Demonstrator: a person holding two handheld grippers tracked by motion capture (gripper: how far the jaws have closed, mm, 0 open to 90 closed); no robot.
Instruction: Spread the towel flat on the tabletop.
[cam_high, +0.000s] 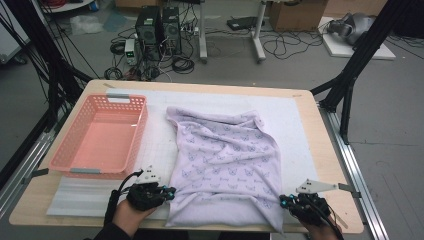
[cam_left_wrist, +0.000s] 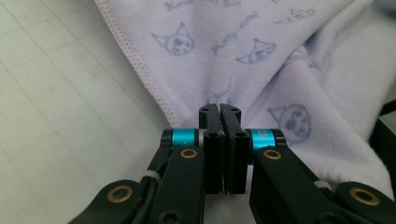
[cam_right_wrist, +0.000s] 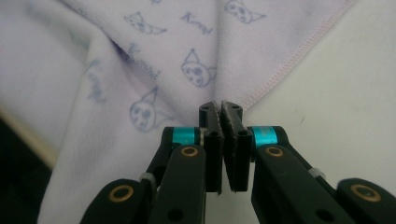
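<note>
We have the left gripper (cam_high: 170, 192) and right gripper (cam_high: 283, 201) clamped on the towel's (cam_high: 225, 160) near corners; next we judge lifting both evenly to fold it away toward the far edge.

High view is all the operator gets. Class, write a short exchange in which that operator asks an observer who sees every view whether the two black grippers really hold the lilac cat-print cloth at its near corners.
Operator: Has the left gripper closed on the lilac cat-print cloth?
Observer: Yes. In the left gripper view its jaws are shut, with a pucker of cloth pinched at their tips, just inside the stitched pink hem.
Operator: And the right gripper?
Observer: In the right gripper view it is shut too, nipping the cloth right at the hemmed edge, where the cloth meets the white mat.
</note>
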